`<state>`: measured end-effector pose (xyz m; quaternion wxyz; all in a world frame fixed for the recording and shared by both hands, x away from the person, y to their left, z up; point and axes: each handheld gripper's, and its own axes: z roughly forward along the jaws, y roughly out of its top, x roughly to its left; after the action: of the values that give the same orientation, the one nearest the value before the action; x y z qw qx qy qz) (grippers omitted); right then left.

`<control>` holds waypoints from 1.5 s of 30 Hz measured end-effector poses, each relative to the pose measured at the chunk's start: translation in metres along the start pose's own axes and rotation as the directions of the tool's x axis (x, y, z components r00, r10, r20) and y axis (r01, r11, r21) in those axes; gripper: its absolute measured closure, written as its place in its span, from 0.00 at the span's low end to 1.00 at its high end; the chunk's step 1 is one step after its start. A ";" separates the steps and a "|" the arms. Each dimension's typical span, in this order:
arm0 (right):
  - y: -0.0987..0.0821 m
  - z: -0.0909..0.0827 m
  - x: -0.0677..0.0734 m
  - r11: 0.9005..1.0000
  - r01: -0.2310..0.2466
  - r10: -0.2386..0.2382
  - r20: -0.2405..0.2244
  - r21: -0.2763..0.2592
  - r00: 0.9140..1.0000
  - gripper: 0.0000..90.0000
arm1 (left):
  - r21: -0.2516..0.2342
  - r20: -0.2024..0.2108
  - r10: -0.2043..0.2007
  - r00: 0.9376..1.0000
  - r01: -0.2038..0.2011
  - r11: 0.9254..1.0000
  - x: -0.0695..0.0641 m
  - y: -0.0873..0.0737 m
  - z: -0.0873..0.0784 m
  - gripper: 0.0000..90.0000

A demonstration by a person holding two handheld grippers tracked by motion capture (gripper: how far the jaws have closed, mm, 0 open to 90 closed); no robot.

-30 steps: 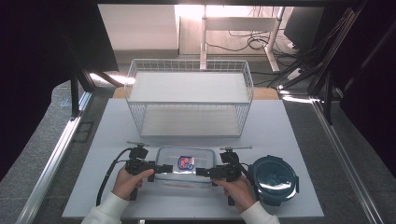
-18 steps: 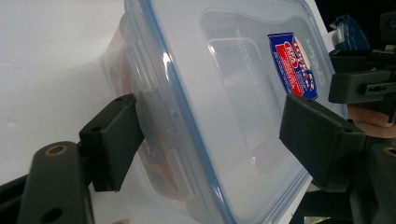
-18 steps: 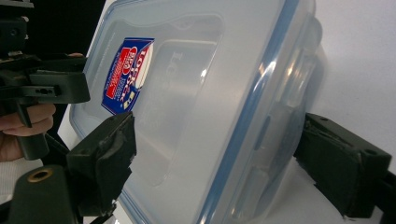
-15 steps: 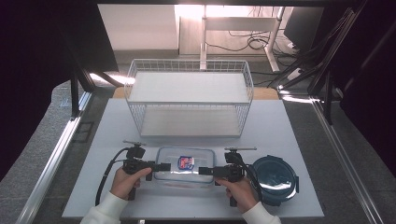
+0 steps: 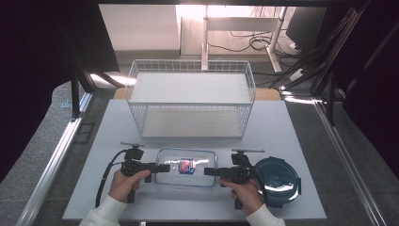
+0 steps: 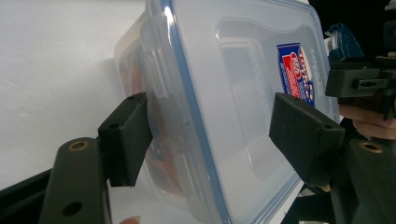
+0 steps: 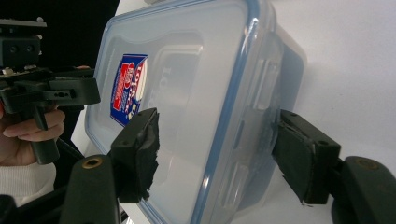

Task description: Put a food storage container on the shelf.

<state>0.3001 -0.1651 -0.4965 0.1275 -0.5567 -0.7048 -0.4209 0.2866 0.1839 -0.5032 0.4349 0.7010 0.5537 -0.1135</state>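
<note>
Container: a clear lidded container (image 5: 185, 167) with a blue seal and a red-and-blue label lies flat on the white table (image 5: 301, 127), directly between the two grippers.
Left gripper: the left gripper (image 5: 162, 167) points at the container's left end, which sits between its jaws.
Left jaws: in the left gripper view the container (image 6: 233, 102) fills the gap; one pad lies against the side wall under the lid, the other over the lid top. The jaws have just been closing; whether both pads already press I cannot tell.
Right gripper: the right gripper (image 5: 211, 172) meets the container's right end from the opposite side.
Right jaws: in the right gripper view one pad (image 7: 303, 161) touches the container's (image 7: 187, 93) wall by the latch, and the other pad, with torn foam, lies on the lid. These jaws have also just been closing.
Beside the right gripper: a round dark blue lid (image 5: 277, 178) lies just beyond the right hand (image 5: 244, 193).
Ahead of both grippers: the high view shows a white wire basket (image 5: 190, 101) standing well beyond the container.
Gripper views add: the side latches and reddish contents by the left wall.
</note>
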 end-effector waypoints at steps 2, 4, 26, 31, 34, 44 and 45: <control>0.000 -0.001 0.002 1.000 0.009 -0.009 0.004 -0.008 1.000 0.40 | -0.010 -0.012 0.007 1.000 -0.007 1.000 -0.002 0.000 -0.001 0.35; 0.000 -0.002 0.004 1.000 0.016 -0.016 0.008 -0.013 1.000 0.41 | -0.017 -0.017 0.010 1.000 -0.011 1.000 -0.003 0.000 -0.003 0.37; 0.005 -0.021 0.018 0.985 0.143 -0.143 0.009 -0.092 0.990 0.45 | -0.112 -0.042 0.063 0.997 -0.068 0.991 -0.028 0.001 -0.024 0.44; 0.008 -0.032 0.025 0.976 0.184 -0.184 0.012 -0.118 0.983 0.45 | -0.131 -0.033 0.084 0.996 -0.088 0.987 -0.036 0.001 -0.029 0.45; 0.008 -0.036 0.029 0.970 0.207 -0.207 0.016 -0.126 0.978 0.45 | -0.141 -0.029 0.095 0.995 -0.098 0.985 -0.039 0.001 -0.032 0.45; 0.010 -0.047 0.034 0.959 0.238 -0.238 0.018 -0.152 0.971 0.45 | -0.163 -0.035 0.120 0.992 -0.124 0.979 -0.049 0.004 -0.037 0.46; 0.010 -0.047 0.034 0.959 0.238 -0.238 0.018 -0.152 0.971 0.45 | -0.164 -0.035 0.122 0.992 -0.126 0.978 -0.050 0.005 -0.037 0.46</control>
<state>0.2843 -0.1763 -0.4414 0.0331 -0.4760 -0.7322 -0.4860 0.2609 0.1773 -0.4469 0.4911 0.6969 0.5218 -0.0313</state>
